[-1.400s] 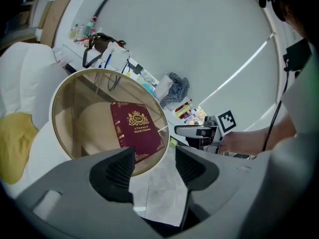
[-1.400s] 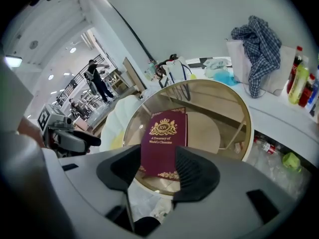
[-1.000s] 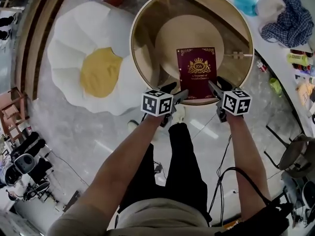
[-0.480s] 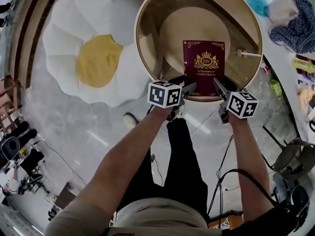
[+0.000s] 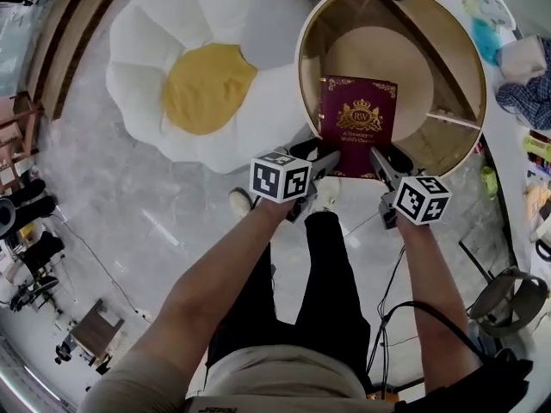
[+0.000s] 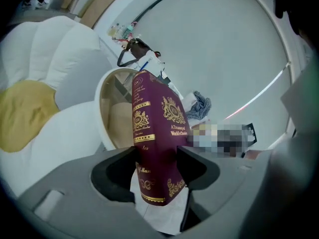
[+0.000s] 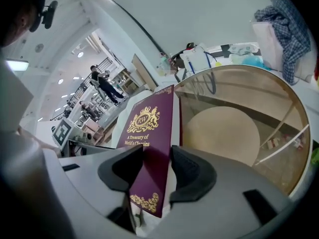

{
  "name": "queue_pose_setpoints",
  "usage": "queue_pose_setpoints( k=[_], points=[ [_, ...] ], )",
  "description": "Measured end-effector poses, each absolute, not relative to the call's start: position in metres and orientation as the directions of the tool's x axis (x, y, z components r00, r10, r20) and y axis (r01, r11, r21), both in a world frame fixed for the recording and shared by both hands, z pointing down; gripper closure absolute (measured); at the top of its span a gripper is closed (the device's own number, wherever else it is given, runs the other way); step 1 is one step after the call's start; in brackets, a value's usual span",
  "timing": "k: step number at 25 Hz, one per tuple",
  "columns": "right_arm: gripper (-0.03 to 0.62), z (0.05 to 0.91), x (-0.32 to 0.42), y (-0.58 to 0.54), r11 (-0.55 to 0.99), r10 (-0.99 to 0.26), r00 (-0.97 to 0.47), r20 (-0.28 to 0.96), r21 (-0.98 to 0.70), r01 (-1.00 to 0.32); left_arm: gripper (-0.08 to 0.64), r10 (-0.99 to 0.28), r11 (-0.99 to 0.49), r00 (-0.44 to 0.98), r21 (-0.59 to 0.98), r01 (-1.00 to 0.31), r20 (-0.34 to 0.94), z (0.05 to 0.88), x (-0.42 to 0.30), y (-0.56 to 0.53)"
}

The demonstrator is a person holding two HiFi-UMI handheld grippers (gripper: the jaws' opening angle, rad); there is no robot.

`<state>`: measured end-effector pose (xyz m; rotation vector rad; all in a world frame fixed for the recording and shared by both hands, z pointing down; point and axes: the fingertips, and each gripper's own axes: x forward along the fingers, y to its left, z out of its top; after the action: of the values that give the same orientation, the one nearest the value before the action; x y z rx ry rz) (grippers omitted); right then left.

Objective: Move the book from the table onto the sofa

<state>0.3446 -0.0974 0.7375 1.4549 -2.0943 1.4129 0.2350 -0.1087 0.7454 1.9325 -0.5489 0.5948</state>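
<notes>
The book [image 5: 357,126], a maroon hardcover w/ gold crest and the title "A Treasury of World's Classics", lies cover up, held at its near edge by both tools. It sits over the person-side part of the round glass-top table [image 5: 422,67], and in head view its near corners overhang the table rim. Whether the far edge touches the glass can't be told. The left tool [image 6: 158,152] is clamped on the near-left corner at the spine. In left gripper view both pads press the book, one on the spine side and one on the cover side, w/ the lower gold border hanging below the jaws. The right tool [image 7: 157,152] has the near-right corner btwn its jaws. The jaws are closing, and in right gripper view one pad bears on the front cover and the other on the page-edge side. Each tool's marker cube, left [image 5: 280,177] and right [image 5: 421,200], sits just behind its jaws, w/ a bare forearm running back to the person at the bottom of head view. The fried-egg-shaped sofa [image 5: 211,89], white lobes round a yellow ctr, rests on the grey floor [image 5: 129,256] just beside the table's left rim. It is to the left of the book and apart from it. A checked cloth [image 5: 527,97] lies on a white counter beyond the table's right side.
</notes>
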Motion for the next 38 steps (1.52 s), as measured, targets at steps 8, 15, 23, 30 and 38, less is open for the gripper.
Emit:
queue_pose_setpoints(
  k=[8,15,23,30,38],
  points=[
    [0.408,0.728,0.204,-0.118,0.192,-0.521,-0.577,0.629,-0.572,-0.797,0.299,-0.248,-0.297,0.738,0.675,-0.675,0.628,0.737,0.094,-0.111],
    [0.41,0.75,0.097,-0.141,0.3,-0.415,-0.645,0.642,-0.573,-0.763,0.299,-0.352,-0.18,0.685,0.672,-0.719,0.638,0.758,-0.011,-0.119],
    [0.408,0.82,0.035,-0.157,0.354,-0.352,-0.64,0.683,-0.536,-0.766,0.299,-0.394,-0.095,0.682,0.711,-0.697,0.616,0.833,-0.07,-0.127],
    [0.408,0.899,0.034,-0.162,0.359,-0.297,-0.595,0.747,-0.49,-0.794,0.299,-0.384,-0.054,0.723,0.768,-0.638,0.574,0.92,-0.068,-0.131],
    [0.407,0.953,0.05,-0.164,0.349,-0.296,-0.528,0.796,-0.424,-0.835,0.299,-0.361,-0.05,0.766,0.809,-0.586,0.532,0.981,-0.048,-0.138]
  ],
)
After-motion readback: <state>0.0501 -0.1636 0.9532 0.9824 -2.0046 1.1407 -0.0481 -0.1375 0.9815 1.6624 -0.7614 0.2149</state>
